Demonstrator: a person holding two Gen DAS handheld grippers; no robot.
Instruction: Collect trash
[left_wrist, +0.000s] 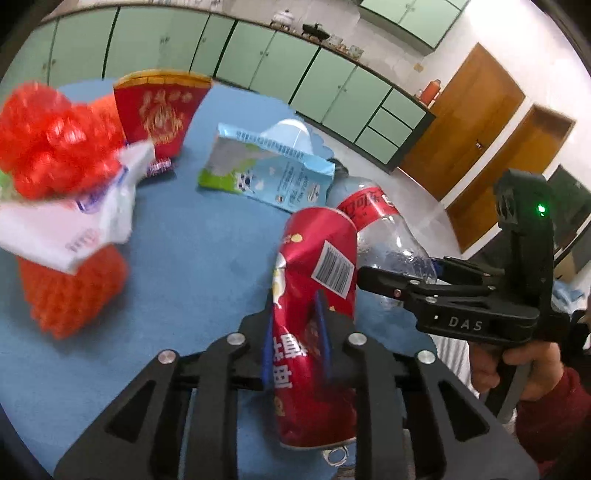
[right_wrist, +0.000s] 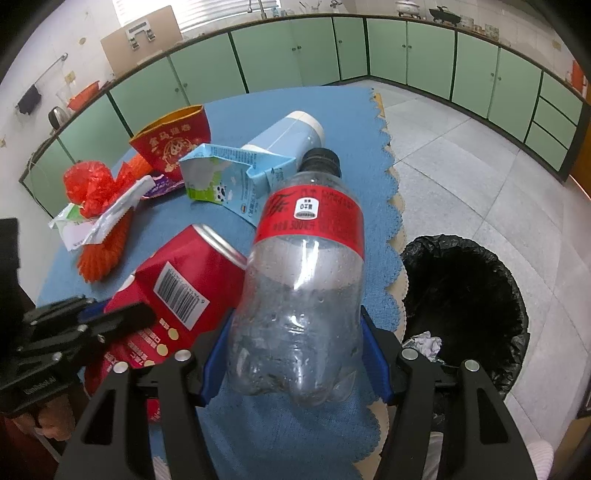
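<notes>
Left gripper (left_wrist: 295, 332) clamped on crushed red drink can (left_wrist: 314, 306), right gripper (right_wrist: 295, 354) on clear plastic cola bottle (right_wrist: 299, 280), both over blue-clothed table's (right_wrist: 288, 435) near edge beside black-lined bin (right_wrist: 465, 306); likely slippage of dented, condensation-wet surfaces.

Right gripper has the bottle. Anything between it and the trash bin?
Nothing visible does. The right gripper is shut on the plastic bottle, and the black-lined trash bin sits open on the floor just past the table's scalloped edge. Only crumpled paper lies inside it.
</notes>
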